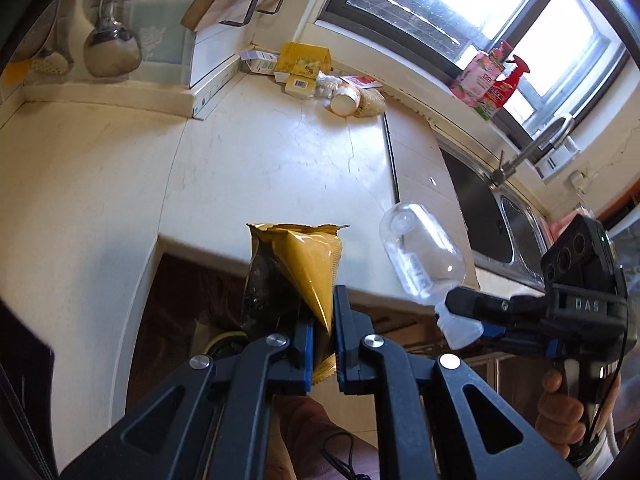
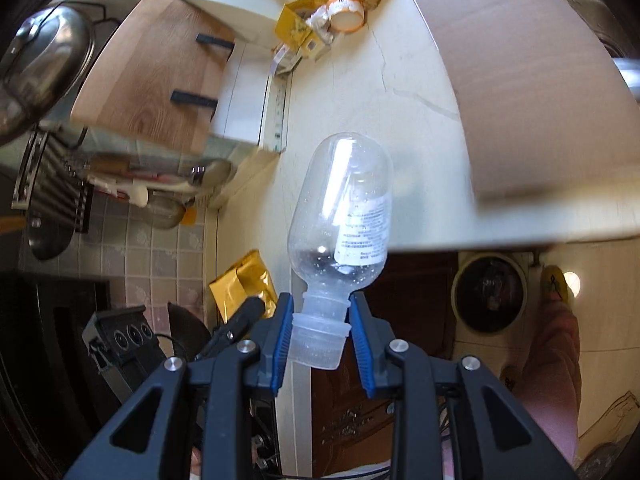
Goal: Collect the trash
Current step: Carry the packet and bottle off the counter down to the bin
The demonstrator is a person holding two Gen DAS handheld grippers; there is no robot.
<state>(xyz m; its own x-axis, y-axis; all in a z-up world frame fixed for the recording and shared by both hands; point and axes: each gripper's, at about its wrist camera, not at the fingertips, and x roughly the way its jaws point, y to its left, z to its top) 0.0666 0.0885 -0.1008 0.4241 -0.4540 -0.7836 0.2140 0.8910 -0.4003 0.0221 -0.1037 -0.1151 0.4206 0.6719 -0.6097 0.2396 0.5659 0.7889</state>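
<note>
My left gripper [image 1: 323, 316] is shut on a gold and black snack wrapper [image 1: 294, 272], held just off the front edge of the white countertop [image 1: 260, 160]. My right gripper [image 2: 320, 320] is shut on the capped neck of a clear empty plastic bottle [image 2: 344, 208], held beside the counter edge. The bottle [image 1: 424, 256] and right gripper [image 1: 472, 312] also show in the left wrist view, to the right of the wrapper. The wrapper [image 2: 244, 284] and left gripper show low left in the right wrist view.
A pile of boxes, a tape roll and a scrubber [image 1: 320, 76] lies at the counter's back corner. A steel sink [image 1: 492, 216] with tap is at right. Spray bottles [image 1: 496, 80] stand on the windowsill. A ladle [image 1: 112, 48] hangs on the left wall. A round bin [image 2: 490, 292] stands below the counter.
</note>
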